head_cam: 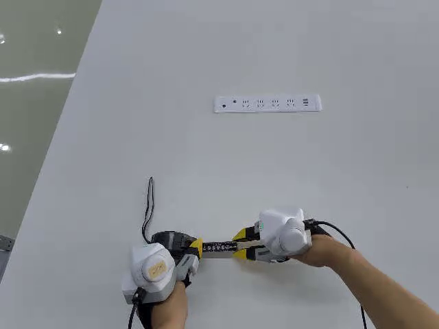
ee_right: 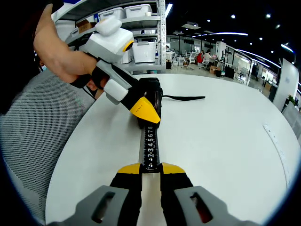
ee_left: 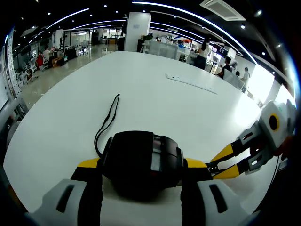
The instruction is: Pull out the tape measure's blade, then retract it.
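Observation:
A black tape measure (ee_left: pixel 141 160) lies on the white table, clamped between the yellow-tipped jaws of my left gripper (ee_left: pixel 141 164). In the head view the case (head_cam: pixel 173 242) sits at the near left with the left gripper (head_cam: pixel 193 249) over it. A short length of blade (ee_right: pixel 150 147) with black numerals runs from the case (ee_right: pixel 151 96) to my right gripper (ee_right: pixel 150 168), which is shut on the blade's end. The blade (head_cam: pixel 219 247) spans the small gap between the grippers, and the right gripper (head_cam: pixel 240 244) pinches it from the right.
A thin black wrist strap (head_cam: pixel 148 205) trails from the case toward the far side. A white power strip (head_cam: pixel 267 103) lies flat farther back on the table (head_cam: pixel 309 171). The table's left edge (head_cam: pixel 51 151) borders a glossy floor.

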Demonstrator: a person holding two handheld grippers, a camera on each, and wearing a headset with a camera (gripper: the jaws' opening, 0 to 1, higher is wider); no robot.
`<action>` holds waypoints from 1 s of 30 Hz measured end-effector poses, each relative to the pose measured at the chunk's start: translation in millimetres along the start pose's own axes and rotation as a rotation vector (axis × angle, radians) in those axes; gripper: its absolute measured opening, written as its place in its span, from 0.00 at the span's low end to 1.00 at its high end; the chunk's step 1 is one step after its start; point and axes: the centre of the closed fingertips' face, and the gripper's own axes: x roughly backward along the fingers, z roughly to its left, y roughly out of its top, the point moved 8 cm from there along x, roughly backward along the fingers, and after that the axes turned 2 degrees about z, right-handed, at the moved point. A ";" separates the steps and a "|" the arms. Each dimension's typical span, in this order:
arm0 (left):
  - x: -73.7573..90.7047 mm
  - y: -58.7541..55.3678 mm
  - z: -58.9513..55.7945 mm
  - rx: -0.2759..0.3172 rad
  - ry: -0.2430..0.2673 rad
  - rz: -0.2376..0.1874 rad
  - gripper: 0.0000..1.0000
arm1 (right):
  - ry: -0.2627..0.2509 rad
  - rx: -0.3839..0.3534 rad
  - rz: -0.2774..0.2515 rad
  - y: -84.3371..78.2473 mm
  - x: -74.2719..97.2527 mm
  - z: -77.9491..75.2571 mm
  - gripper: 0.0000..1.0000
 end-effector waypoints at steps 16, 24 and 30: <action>0.4 1.1 2.6 0.020 -0.015 -0.003 0.65 | -0.001 0.003 -0.011 8.0 -7.1 -0.6 0.13; 0.9 1.5 2.7 0.021 -0.020 -0.005 0.65 | 0.000 0.003 -0.013 10.3 -10.0 -0.3 0.13; 1.1 1.6 2.9 0.021 -0.023 -0.004 0.65 | 0.002 -0.003 -0.017 11.5 -13.6 -0.2 0.13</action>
